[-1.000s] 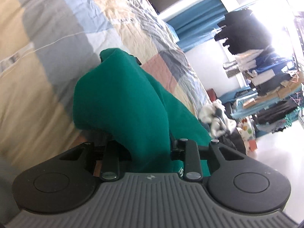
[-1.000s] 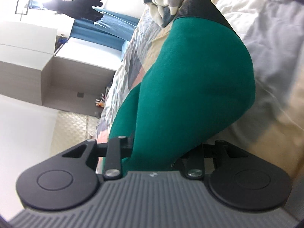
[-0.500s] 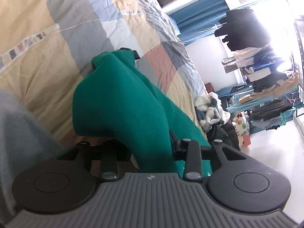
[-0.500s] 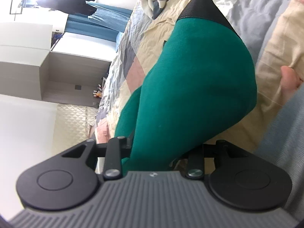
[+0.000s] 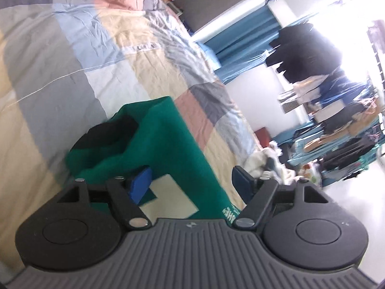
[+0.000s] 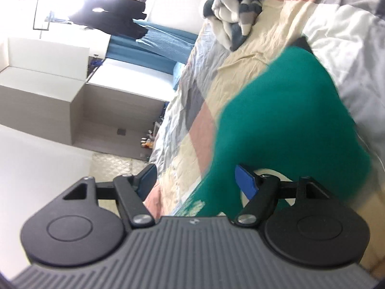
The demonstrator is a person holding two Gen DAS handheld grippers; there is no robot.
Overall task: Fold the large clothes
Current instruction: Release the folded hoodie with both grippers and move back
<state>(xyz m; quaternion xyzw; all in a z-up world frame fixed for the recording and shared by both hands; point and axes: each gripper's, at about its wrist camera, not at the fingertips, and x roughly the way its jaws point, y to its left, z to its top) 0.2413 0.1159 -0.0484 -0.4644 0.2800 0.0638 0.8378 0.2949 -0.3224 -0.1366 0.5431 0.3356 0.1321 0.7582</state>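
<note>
A green garment [image 5: 168, 144] with a black collar part [image 5: 105, 132] lies folded on the patchwork quilt [image 5: 72, 67]. My left gripper [image 5: 192, 184] hangs just in front of its near edge. Its jaws are opening, the blue pads [image 5: 142, 185] stand wide apart, and cloth lies under the gap without touching either pad. In the right wrist view the same green garment [image 6: 288, 120] stretches away over the quilt [image 6: 240, 72]. My right gripper [image 6: 196, 179] is opening too. A strip of green cloth runs between its pads [image 6: 245, 180] but is not pinched.
A heap of white and grey clothes [image 6: 231, 19] lies further along the bed, also seen as the heap [image 5: 264, 161] at the bed's edge. Blue curtains [image 5: 240, 55], a crowded clothes rack [image 5: 336, 120] and a grey cabinet [image 6: 48, 101] stand beyond the bed.
Both grippers were shut on the bunched green garment. Now both have let go and drawn back, and the garment has dropped flatter onto the quilt.
</note>
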